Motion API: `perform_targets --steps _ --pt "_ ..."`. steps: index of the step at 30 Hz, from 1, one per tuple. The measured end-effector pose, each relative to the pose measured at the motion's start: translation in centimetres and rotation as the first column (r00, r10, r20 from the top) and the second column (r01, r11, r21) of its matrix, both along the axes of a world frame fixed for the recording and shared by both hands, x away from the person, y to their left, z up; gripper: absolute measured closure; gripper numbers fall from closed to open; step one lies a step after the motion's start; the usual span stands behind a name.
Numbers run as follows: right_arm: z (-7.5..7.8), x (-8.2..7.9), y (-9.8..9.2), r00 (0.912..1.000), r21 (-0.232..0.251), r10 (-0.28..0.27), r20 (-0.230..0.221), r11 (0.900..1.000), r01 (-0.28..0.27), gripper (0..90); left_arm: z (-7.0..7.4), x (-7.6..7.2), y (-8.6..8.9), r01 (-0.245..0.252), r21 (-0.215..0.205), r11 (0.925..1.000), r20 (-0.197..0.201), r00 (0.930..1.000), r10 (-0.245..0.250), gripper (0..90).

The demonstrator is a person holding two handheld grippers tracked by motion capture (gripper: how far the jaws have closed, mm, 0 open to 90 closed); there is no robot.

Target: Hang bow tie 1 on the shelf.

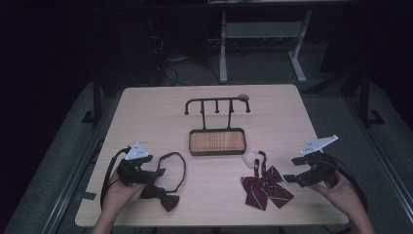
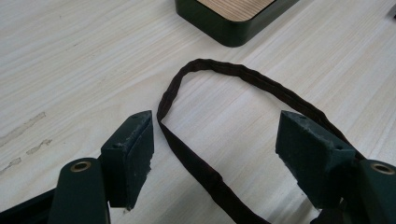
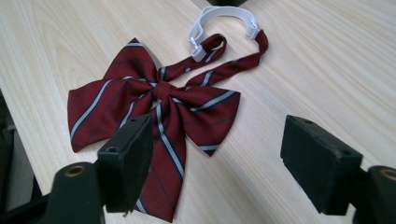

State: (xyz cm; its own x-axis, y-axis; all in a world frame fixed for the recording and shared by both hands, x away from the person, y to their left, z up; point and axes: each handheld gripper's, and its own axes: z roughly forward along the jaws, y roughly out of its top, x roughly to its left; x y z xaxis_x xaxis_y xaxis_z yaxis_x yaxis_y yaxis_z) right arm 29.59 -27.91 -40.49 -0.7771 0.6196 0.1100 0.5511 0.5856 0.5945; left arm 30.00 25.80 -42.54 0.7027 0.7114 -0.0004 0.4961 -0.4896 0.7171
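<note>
A dark brown bow tie (image 1: 164, 199) lies near the table's front left, its strap loop (image 1: 174, 165) spread out behind it. My left gripper (image 1: 158, 172) hovers just left of that loop. In the left gripper view, the left gripper (image 2: 215, 149) is open and the strap (image 2: 243, 77) lies on the table between the jaws, touching neither pad. A dark red striped bow tie (image 1: 265, 189) with a white clasp band (image 1: 249, 158) lies at the front right. My right gripper (image 1: 293, 169) is open just right of it. In the right gripper view, the right gripper (image 3: 217, 158) has nothing between its jaws, and the striped tie (image 3: 154, 102) lies ahead.
A black hook rack (image 1: 216, 102) rises from a wood-lined tray base (image 1: 193, 146) at the table's middle; the base's corner (image 2: 233, 28) is just beyond the strap loop. The table's front edge runs close below both ties. A desk frame and cables stand on the floor behind.
</note>
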Motion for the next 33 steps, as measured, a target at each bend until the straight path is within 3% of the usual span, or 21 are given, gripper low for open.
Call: perform_targets --steps 11,33 --pt "1.3 1.4 2.1 0.9989 -0.039 0.042 -0.019 0.998 -0.043 31.5 0.0 0.0 0.0 0.009 0.01 0.9999 0.006 0.9999 -0.009 28.4" --pt "1.4 5.9 5.6 0.9929 -0.128 0.088 -0.079 0.987 -0.098 43.3 0.0 0.0 0.3 0.0 0.007 1.0 0.002 1.0 0.0 28.4"
